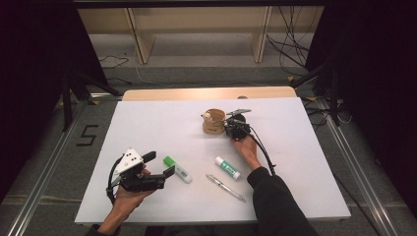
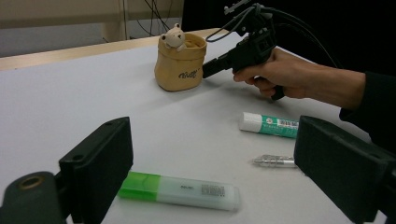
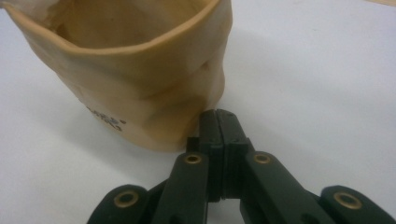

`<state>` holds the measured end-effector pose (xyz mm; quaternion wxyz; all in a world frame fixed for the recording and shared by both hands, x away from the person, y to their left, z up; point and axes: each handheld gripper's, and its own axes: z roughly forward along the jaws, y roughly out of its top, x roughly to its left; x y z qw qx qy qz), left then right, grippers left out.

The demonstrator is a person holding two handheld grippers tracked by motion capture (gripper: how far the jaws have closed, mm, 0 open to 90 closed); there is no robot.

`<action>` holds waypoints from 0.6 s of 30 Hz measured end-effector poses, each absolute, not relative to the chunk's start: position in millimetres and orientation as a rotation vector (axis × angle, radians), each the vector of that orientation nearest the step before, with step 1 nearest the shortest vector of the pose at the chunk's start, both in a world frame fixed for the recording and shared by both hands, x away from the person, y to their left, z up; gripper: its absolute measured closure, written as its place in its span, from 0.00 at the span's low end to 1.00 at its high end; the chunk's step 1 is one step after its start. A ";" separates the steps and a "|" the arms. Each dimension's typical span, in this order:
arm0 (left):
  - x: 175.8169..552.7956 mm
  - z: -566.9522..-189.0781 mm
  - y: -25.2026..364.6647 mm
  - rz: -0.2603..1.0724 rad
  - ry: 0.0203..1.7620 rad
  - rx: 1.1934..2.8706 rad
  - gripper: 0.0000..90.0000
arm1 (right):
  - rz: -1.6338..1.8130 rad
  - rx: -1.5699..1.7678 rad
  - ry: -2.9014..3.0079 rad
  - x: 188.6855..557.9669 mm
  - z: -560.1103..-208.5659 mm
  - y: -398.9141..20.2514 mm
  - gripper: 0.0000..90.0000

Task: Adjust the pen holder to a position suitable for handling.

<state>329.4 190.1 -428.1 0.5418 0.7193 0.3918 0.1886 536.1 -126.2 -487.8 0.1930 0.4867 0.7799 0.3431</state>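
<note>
At the near left of the white surface (image 1: 147, 123), the left gripper (image 1: 158, 170) rests in the person's left hand (image 1: 127, 196) with its jaws spread wide and nothing between them; in the left gripper view they frame the things lying ahead. Just to the right of those jaws lies a highlighter (image 1: 177, 169) with a green cap, flat on the surface and clear of the jaws. Farther right and nearer the front edge lies a silver pen (image 1: 225, 188), set at a slant. Just beyond the pen lies a glue stick (image 1: 227, 167) with a white cap and green label, also flat, and well apart from the highlighter.

Beyond these, past the middle of the surface, the right hand (image 1: 247, 149) holds the right gripper (image 1: 227, 126) low and pointed leftward. Its jaws are pressed together with nothing held. In the right gripper view their tips sit at the foot of the tan pouch (image 1: 213, 123), and they seem to touch its side, though the close angle leaves that uncertain. The pouch stands upright, open at the top, with dark lettering on its side and a small bear figure (image 2: 174, 35) at its far left rim.
</note>
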 end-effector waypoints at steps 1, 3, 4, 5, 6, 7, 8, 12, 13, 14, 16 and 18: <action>329.4 -428.0 190.0 0.447 0.931 1.708 0.13 | 0.960 1.368 2.189 536.6 -487.7 -125.4 1.00; 329.5 -428.1 189.8 0.448 0.930 1.709 0.13 | 0.960 1.368 2.188 538.0 -487.7 -123.9 1.00; 329.4 -428.0 189.6 0.448 0.930 1.710 0.13 | 0.958 1.365 2.189 538.7 -487.7 -123.3 1.00; 329.4 -428.0 189.5 0.449 0.929 1.710 0.13 | 0.958 1.363 2.191 539.4 -487.7 -122.3 1.00; 329.4 -428.0 189.5 0.449 0.929 1.710 0.13 | 0.958 1.360 2.192 540.0 -487.7 -121.3 1.00; 329.4 -428.0 189.5 0.449 0.929 1.710 0.13 | 0.959 1.360 2.192 540.5 -487.6 -119.9 1.00; 329.5 -428.0 189.7 0.448 0.930 1.710 0.13 | 0.959 1.353 2.196 541.7 -487.6 -117.7 1.00; 329.4 -427.8 189.9 0.447 0.930 1.710 0.13 | 0.965 1.345 2.200 543.1 -488.0 -113.9 1.00; 329.3 -427.8 190.0 0.447 0.930 1.710 0.13 | 0.965 1.346 2.201 543.3 -487.9 -113.1 0.99; 329.3 -427.7 190.1 0.447 0.930 1.710 0.13 | 0.962 1.350 2.202 543.5 -487.4 -114.3 0.93; 329.3 -427.8 190.5 0.447 0.930 1.712 0.13 | 0.965 1.353 2.211 543.7 -486.7 -116.8 0.90; 329.4 -428.0 191.1 0.447 0.930 1.712 0.13 | 0.983 1.369 2.223 541.2 -481.7 -126.2 0.82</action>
